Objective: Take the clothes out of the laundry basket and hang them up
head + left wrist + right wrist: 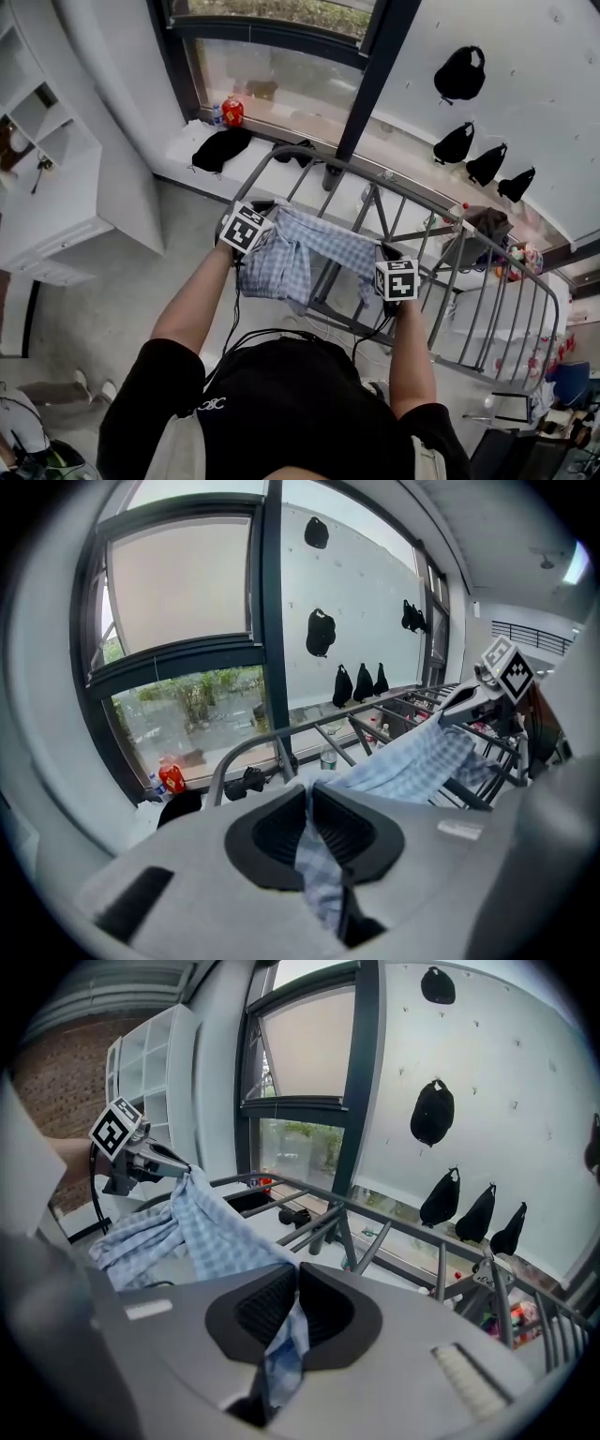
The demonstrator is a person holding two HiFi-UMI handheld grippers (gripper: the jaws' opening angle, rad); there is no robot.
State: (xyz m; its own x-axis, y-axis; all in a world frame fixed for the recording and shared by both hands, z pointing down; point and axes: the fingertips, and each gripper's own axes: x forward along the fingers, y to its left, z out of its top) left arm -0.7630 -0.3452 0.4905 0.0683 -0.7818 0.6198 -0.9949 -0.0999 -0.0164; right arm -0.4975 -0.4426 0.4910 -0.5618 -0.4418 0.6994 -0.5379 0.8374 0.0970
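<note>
- Blue-checked shirt (314, 246) is pinched at both ends: your left gripper (309, 829) and right gripper (293, 1309) each have their jaws nearly together on a fold.
- Between them it sags, bunched, over the near rails of the drying rack (441, 281) just ahead.
- Judged stage: one garment is out, its hanging is unfinished, and the basket is unseen.

Both forearms reach forward toward the drying rack (309, 148), left forearm (192, 300) and right forearm (410, 352) roughly parallel. The left gripper (310, 797) clamps the checked shirt (281, 262) at the rack's left end; the right gripper (295, 1281) (also tilted downward) pinches the same shirt nearer the rack's middle.
</note>
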